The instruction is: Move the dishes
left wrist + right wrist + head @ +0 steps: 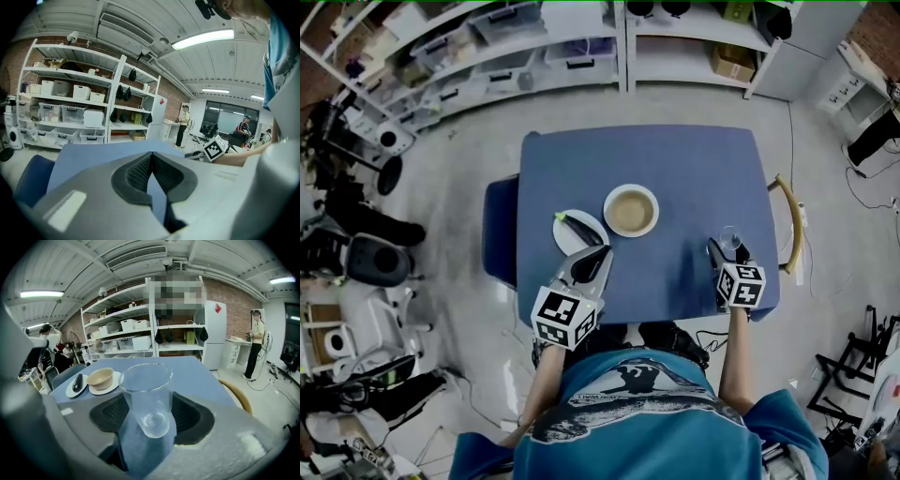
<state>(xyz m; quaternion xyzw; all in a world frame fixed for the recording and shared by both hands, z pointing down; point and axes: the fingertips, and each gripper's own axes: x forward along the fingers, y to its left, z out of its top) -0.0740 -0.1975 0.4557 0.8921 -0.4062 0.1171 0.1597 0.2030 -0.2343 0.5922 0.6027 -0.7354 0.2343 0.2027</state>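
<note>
On the blue table (675, 159) a tan bowl (631, 210) sits on a white plate. Left of it, a small white plate (572, 234) carries a dark, elongated object (570, 219). My left gripper (598, 253) is at the near edge of that small plate; in the left gripper view its jaws (151, 157) meet at the tips with nothing between them. A clear drinking glass (146, 390) stands upright between the pads of my right gripper (149, 413), which press against both its sides. In the head view the glass (730, 239) is near the table's right front corner.
A blue chair (500, 230) is tucked in at the table's left side, and a wooden chair (790, 220) stands at its right. White shelving (534, 47) lines the far wall. Equipment and cables crowd the floor on both sides. People stand in the distance.
</note>
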